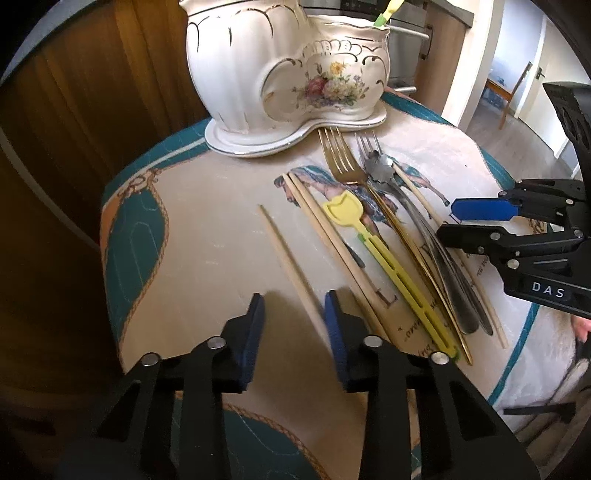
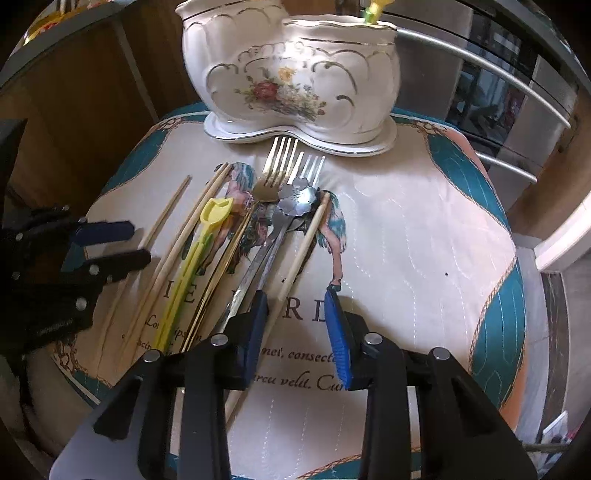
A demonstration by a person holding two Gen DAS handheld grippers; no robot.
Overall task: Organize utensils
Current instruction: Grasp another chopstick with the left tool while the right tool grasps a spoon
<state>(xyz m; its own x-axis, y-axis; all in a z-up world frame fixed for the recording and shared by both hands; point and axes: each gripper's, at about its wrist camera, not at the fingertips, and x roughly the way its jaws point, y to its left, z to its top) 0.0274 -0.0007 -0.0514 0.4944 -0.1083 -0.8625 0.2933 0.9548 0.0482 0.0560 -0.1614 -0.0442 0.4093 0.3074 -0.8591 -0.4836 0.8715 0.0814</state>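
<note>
Utensils lie side by side on a round printed cushion (image 1: 184,258): a single chopstick (image 1: 288,258), a chopstick pair (image 1: 325,236), a yellow tulip-tipped tool (image 1: 391,266), a gold fork (image 1: 343,162), a silver fork (image 1: 365,142), a flower-headed silver spoon (image 1: 380,168) and another chopstick (image 1: 424,199). A white floral ceramic holder (image 1: 288,70) stands behind them. My left gripper (image 1: 293,314) is open and empty over the single chopstick's near end. My right gripper (image 2: 295,314) is open and empty above the rightmost chopstick (image 2: 306,236); it also shows in the left wrist view (image 1: 454,221).
A yellow-green utensil (image 1: 386,13) stands in the holder's right compartment. Wooden cabinet panels (image 1: 74,147) lie left. Oven handles (image 2: 498,88) run behind on the right. The cushion's right part (image 2: 424,240) is bare fabric.
</note>
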